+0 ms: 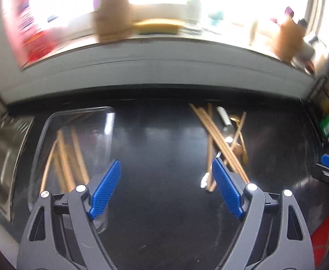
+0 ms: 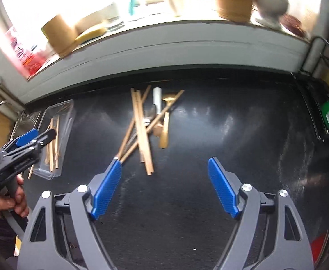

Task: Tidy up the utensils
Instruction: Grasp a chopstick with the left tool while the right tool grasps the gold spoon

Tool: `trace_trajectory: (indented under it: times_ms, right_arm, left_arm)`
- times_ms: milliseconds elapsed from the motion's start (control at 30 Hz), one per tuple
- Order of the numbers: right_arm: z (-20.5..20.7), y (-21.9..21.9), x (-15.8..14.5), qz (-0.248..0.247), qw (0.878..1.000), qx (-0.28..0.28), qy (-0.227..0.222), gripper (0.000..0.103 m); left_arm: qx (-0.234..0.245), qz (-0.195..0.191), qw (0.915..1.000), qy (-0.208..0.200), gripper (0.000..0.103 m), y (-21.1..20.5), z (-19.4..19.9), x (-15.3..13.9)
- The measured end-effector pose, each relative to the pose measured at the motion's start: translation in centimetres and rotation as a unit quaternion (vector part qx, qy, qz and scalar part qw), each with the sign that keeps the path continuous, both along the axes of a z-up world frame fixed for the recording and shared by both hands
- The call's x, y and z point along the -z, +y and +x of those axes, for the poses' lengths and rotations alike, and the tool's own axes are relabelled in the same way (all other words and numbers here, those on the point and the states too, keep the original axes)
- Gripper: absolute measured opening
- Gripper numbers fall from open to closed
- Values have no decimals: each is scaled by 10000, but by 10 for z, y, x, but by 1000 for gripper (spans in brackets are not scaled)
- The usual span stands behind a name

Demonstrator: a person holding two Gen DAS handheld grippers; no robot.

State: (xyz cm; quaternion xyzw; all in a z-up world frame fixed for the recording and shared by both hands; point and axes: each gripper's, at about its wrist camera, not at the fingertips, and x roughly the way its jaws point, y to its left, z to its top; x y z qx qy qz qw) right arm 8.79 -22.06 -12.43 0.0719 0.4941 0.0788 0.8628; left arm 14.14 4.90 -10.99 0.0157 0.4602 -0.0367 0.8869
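Chopsticks (image 2: 142,130) and a few other utensils sit in a crossed heap on the black worktop (image 2: 232,135), ahead of the right gripper (image 2: 164,186) and a bit to its left. Mixed in there: a gold spoon (image 2: 165,132), something white-handled (image 2: 157,100) and a bit of silver cutlery, hard to tell what exactly. Some chopsticks are already in the clear tray (image 1: 58,121), which is just ahead-left of the left gripper (image 1: 166,189).

Both grippers are released, jaws spread wide, nothing held. From the left wrist view the heap is ahead-right, with stick ends running down behind its right finger (image 1: 226,189).

So I'd say the step in hand is grabbing the next chopstick from the heap. My two cents:

- Go for a stick lying on top. The long pair that crosses over the rest looks like the easy pick; pulling one from underneath would probably drag the spoon and everything else along.
- Grab near the close end that pokes out free of the heap, so the jaws only close on one thing.
- Turn the gripper so the jaws close across the stick, not along it.
- Thin round sticks on a slick worktop tend to roll, so come down low and square before squeezing.
- Lift straight up first, then move over to the tray and lay it parallel with the ones already inside.
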Motion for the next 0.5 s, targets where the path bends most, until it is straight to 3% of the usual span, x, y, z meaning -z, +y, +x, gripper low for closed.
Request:
trace_trajectory:
  times_ms: [233, 500]
  right_arm:
    - [22, -14, 17, 10, 10000, 61, -4, 77]
    - [90, 2, 65, -148, 9993, -262, 221, 77]
  left_arm:
    - [424, 220, 9988, 87, 81, -27, 39, 31]
    - [941, 394, 9940, 388, 80, -51, 92, 99]
